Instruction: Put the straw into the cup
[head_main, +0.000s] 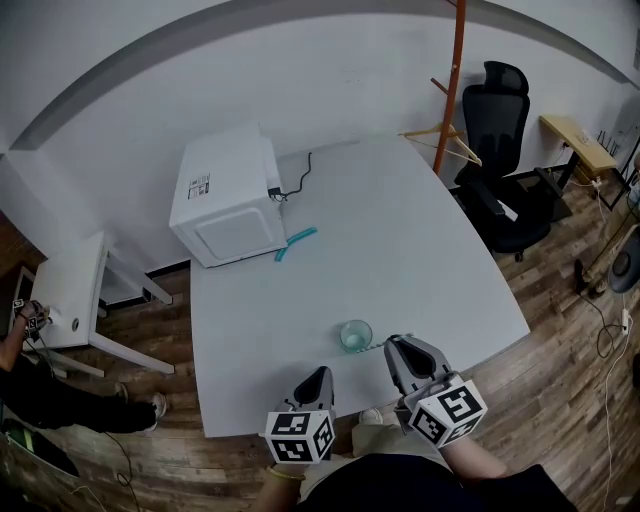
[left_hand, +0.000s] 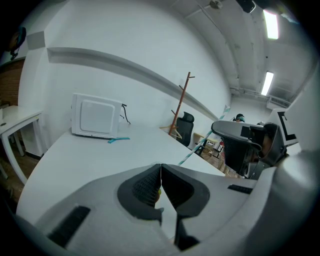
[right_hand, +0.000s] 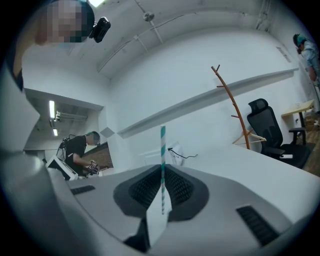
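Right gripper (head_main: 392, 346) clamps straw (right_hand: 162, 150) crosswise to its jaws, one end toward cup (head_main: 355, 335) near counter (head_main: 400, 230) front edge; left gripper (head_main: 320, 373) closed.

- We faced a white wall (head_main: 350, 60) crossed by a grey ledge (head_main: 200, 45), behind the white tabletop (head_main: 400, 250).
- We stood on a wood-plank floor (head_main: 560, 330).
- An orange coat stand (head_main: 455, 70) and a black office chair (head_main: 505, 190) stood near the tabletop's far corner.
- A small white side table (head_main: 70, 290) stood at the left, and a wooden desk (head_main: 578, 142) at the right.
- Strip lights (left_hand: 268, 82) glowed overhead.
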